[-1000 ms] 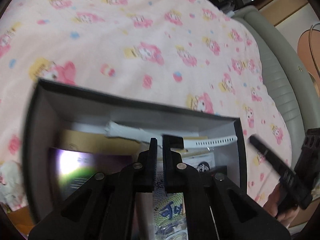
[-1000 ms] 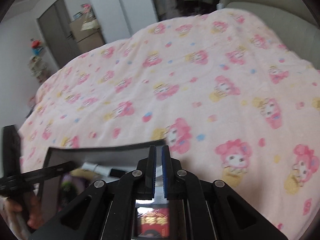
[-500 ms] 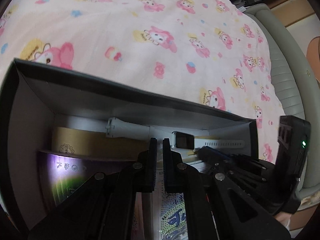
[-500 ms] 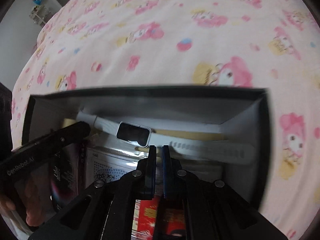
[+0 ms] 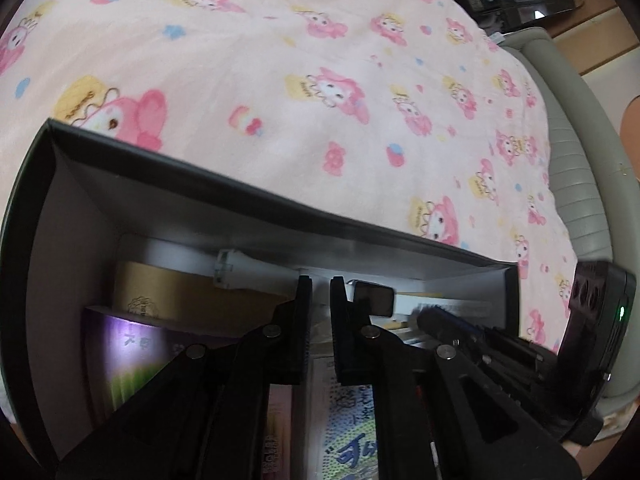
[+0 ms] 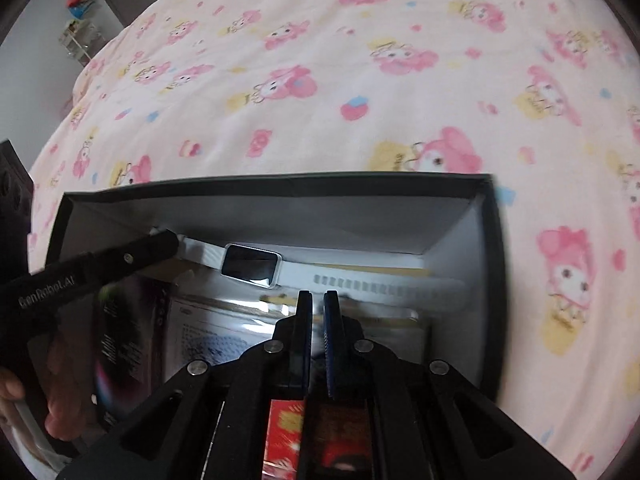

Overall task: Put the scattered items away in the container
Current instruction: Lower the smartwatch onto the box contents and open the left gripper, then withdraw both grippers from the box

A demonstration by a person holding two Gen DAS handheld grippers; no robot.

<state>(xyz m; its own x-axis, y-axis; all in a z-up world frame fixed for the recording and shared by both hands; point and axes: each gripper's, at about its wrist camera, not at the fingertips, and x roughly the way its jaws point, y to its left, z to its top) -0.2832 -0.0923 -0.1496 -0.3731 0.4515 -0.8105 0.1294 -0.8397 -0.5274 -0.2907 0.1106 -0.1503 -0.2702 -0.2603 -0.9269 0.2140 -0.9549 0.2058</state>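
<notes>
A black box with pale inner walls point(image 6: 280, 208) sits on the pink bedspread; it also shows in the left wrist view point(image 5: 240, 216). Inside lie a white smartwatch point(image 6: 256, 266), a dark purple booklet point(image 5: 132, 352), a tan packet point(image 5: 172, 300), a clear sachet with blue print point(image 6: 224, 332) and a red packet point(image 6: 288, 428). My left gripper point(image 5: 320, 282) is shut and empty, over the box near the watch strap point(image 5: 230, 268). My right gripper point(image 6: 318, 296) is shut and empty, over the box's near right part. The left gripper's finger point(image 6: 132, 258) reaches in at the watch's left end.
The pink cartoon-print bedspread point(image 6: 360, 80) lies all around the box. A grey padded bed frame point(image 5: 576, 184) runs along the right in the left wrist view. A door and shelves point(image 6: 80, 28) stand beyond the bed's far left.
Both grippers have dropped lower and closer over the box. The right gripper has swung from beside the box to over its inside. The watch lies in the box as before.
</notes>
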